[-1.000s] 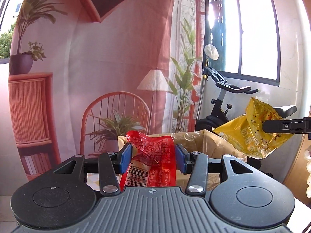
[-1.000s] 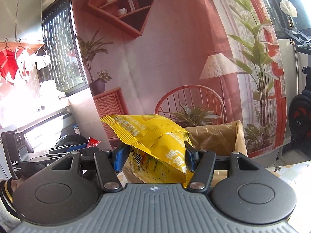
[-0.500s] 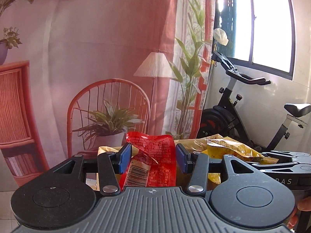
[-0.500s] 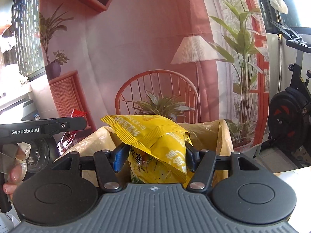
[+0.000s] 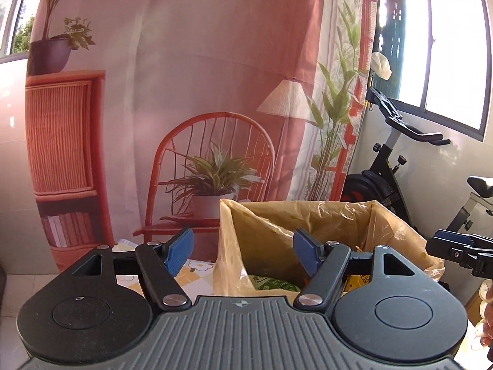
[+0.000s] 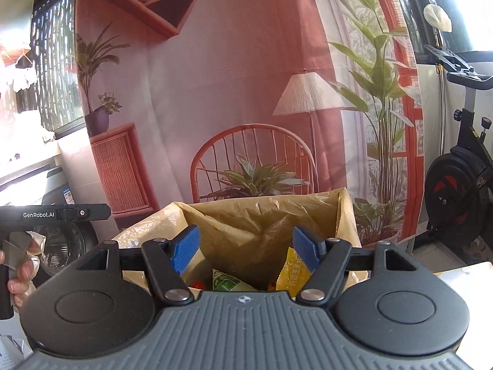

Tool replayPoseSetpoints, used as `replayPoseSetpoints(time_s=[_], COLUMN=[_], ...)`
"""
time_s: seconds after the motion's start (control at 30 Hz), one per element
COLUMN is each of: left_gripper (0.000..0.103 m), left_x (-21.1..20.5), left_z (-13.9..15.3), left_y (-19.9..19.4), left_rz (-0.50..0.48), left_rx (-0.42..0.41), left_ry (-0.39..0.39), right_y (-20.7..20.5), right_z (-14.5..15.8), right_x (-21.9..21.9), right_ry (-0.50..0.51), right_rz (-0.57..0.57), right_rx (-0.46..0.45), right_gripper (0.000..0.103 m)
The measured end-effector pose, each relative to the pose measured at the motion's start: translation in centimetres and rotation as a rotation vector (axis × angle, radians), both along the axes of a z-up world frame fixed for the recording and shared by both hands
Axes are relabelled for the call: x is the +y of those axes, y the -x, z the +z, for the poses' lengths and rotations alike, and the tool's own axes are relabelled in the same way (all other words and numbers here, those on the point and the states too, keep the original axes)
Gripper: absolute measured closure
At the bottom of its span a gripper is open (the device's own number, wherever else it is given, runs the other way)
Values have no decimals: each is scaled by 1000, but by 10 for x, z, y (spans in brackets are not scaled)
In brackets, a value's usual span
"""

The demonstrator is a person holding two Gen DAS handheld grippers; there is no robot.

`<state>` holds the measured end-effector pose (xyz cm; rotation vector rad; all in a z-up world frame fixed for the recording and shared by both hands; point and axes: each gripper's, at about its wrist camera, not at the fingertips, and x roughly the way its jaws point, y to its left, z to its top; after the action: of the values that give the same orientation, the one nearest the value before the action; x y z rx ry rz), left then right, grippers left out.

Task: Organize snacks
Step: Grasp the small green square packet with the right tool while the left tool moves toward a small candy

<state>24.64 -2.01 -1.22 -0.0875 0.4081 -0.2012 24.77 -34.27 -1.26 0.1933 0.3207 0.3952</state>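
A box lined with a tan plastic bag [image 5: 308,215] [image 6: 262,212] stands right in front of both grippers. My left gripper [image 5: 243,251] hangs over the box's left rim, its jaws opening with nothing between the blue pads. My right gripper [image 6: 245,251] is above the box mouth, jaws opening and empty too. Inside the box lie a yellow snack bag [image 6: 291,269], a green-and-white packet [image 6: 228,282] [image 5: 271,283] and a bit of red packet [image 6: 198,284]. The right gripper's tip [image 5: 456,245] shows at the right edge of the left wrist view.
A printed backdrop [image 5: 215,92] of a chair, lamp and plants hangs behind the box. An exercise bike [image 5: 391,166] stands at the right. A patterned tablecloth [image 5: 191,273] lies under the box. A hand [image 6: 18,265] holds the left gripper's handle at the left.
Both grippers have opened and let go: the red packet left the left jaws, the yellow bag left the right jaws, and both now lie in the lined box. Both views moved closer to the box.
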Motion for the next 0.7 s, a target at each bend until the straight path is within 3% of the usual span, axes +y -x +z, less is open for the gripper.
replayPoseSetpoints(time_s=[0.17, 0.33, 0.5, 0.7], left_gripper=[30, 31, 31, 31], left_x=[29, 54, 60, 60], left_z=[-25, -55, -77, -93], left_y=[29, 47, 52, 51], left_rz=[98, 208, 237, 234], left_rx=[47, 107, 164, 209], left_ry=[10, 59, 28, 41], right_y=[29, 44, 47, 34], right_z=[-18, -42, -66, -103], right_x=[8, -4, -18, -32], right_ry=[119, 114, 169, 166], right_rz=[35, 0, -64, -154], right_rx=[-15, 58, 158, 296], right_gripper=[40, 55, 73, 73])
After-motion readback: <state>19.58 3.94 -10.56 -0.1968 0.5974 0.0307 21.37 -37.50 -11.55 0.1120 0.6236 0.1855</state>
